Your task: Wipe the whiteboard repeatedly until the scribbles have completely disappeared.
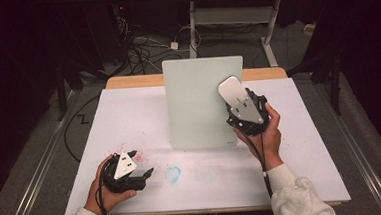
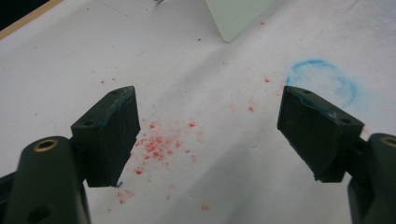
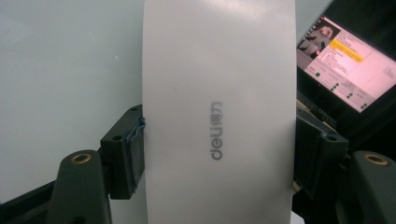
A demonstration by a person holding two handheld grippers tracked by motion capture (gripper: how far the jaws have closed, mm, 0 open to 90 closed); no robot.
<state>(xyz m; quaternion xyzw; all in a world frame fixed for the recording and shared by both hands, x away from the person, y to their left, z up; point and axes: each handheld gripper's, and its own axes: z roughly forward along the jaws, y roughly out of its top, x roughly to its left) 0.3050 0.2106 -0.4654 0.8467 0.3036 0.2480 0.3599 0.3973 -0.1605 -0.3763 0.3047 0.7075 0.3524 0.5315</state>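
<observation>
A pale green-white board [image 1: 198, 102] stands upright at the middle of the white table [image 1: 306, 145]. My right gripper [image 1: 239, 103] is raised in front of the board's right side, shut on a white eraser [image 1: 231, 90]. In the right gripper view the eraser [image 3: 219, 93], printed "deli", is pressed between both pads [image 3: 135, 144], with the board [image 3: 70, 60] behind it. My left gripper [image 1: 146, 174] rests low at the table's front left. Its jaws [image 2: 208, 130] stand wide open with nothing between them.
Red crumbs [image 2: 159, 144] lie scattered on the table under the left gripper. A faint blue ring mark [image 1: 173, 173] sits to their right. A lit monitor [image 3: 345, 65] stands behind the board. Desk legs and cables [image 1: 140, 50] lie on the floor beyond the table.
</observation>
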